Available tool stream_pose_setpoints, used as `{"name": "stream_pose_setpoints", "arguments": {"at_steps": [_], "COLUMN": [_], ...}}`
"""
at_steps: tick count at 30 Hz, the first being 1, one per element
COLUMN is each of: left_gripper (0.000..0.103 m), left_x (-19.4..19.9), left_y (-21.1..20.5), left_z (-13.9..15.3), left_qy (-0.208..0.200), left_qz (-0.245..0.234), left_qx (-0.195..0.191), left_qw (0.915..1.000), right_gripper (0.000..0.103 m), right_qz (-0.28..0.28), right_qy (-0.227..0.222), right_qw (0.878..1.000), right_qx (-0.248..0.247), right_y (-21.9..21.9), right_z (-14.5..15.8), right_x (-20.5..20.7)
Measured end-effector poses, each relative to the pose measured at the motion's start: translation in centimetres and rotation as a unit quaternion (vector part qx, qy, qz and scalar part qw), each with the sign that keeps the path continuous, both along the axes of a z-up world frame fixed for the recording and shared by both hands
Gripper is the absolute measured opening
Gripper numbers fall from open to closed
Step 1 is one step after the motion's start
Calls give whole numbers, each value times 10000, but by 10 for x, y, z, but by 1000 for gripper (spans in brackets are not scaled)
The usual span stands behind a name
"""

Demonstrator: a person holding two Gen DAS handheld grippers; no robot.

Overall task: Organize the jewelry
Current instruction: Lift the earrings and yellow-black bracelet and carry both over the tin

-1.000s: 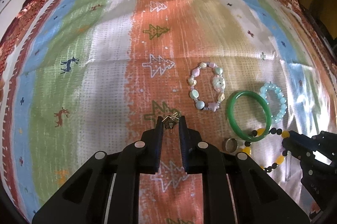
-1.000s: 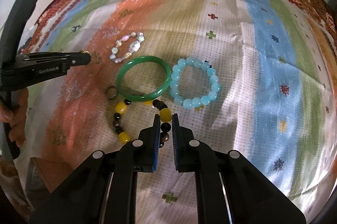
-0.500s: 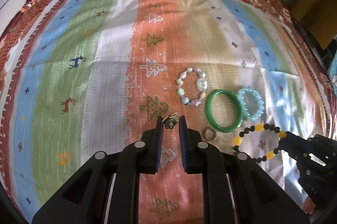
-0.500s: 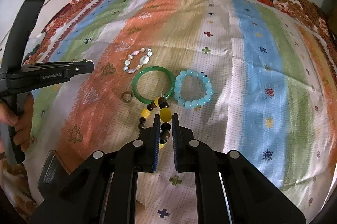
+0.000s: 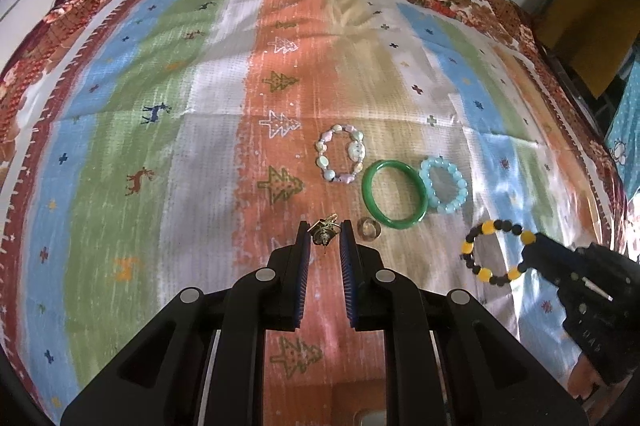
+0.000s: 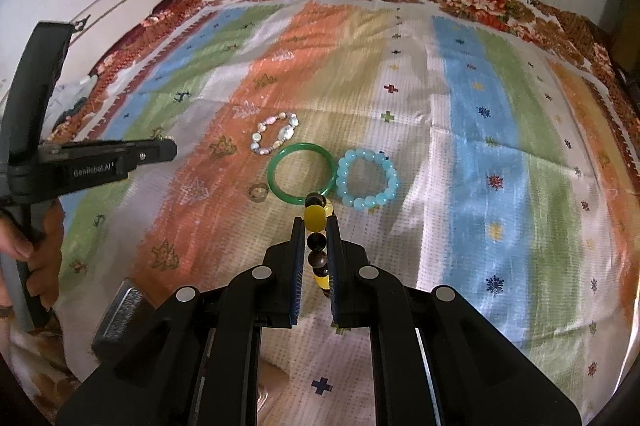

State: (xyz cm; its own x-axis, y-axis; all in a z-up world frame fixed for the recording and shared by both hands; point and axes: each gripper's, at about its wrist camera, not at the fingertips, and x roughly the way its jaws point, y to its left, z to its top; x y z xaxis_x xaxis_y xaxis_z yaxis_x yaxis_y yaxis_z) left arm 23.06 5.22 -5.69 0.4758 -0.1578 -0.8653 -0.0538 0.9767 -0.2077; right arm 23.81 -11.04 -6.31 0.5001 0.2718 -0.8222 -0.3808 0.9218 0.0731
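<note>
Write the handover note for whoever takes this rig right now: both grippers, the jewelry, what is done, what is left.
Left gripper: shut on a small gold earring, held above the cloth.
Right gripper: shut on the yellow-and-black bead bracelet, lifted clear.
Lying on the cloth: pastel shell bracelet, green bangle, light blue bead bracelet, ring.
Done: two pieces picked up.
Left: place both, then the other four; no destination in view.
</note>
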Motion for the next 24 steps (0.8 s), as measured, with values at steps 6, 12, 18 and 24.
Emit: {"name": "stream_pose_setpoints", "arguments": {"at_steps": [6,12,18,24], "left_gripper": [14,14,14,14], "left_x": [-19,-38,-58,-68], "left_y": [-5,-17,-28,-32], "left_z": [10,23,33,32], "left_qy": [-136,-347,-554,-568], "left_qz": [-100,-259,-439,-529], "left_qx": [-8,42,200,277], "left_qw": [9999,9991,9973,9966], "right_gripper": [11,11,11,11], "right_qz": [6,87,64,56], "right_qy": [-75,-220,-312,-476], "right_qw": [9999,9997,9994,9985], "right_qx": [121,85,162,268], "right_y": [-1,0,-5,-8], "right_z": [7,13,20,28], "right_x": [-8,-22,-30,-40]}}
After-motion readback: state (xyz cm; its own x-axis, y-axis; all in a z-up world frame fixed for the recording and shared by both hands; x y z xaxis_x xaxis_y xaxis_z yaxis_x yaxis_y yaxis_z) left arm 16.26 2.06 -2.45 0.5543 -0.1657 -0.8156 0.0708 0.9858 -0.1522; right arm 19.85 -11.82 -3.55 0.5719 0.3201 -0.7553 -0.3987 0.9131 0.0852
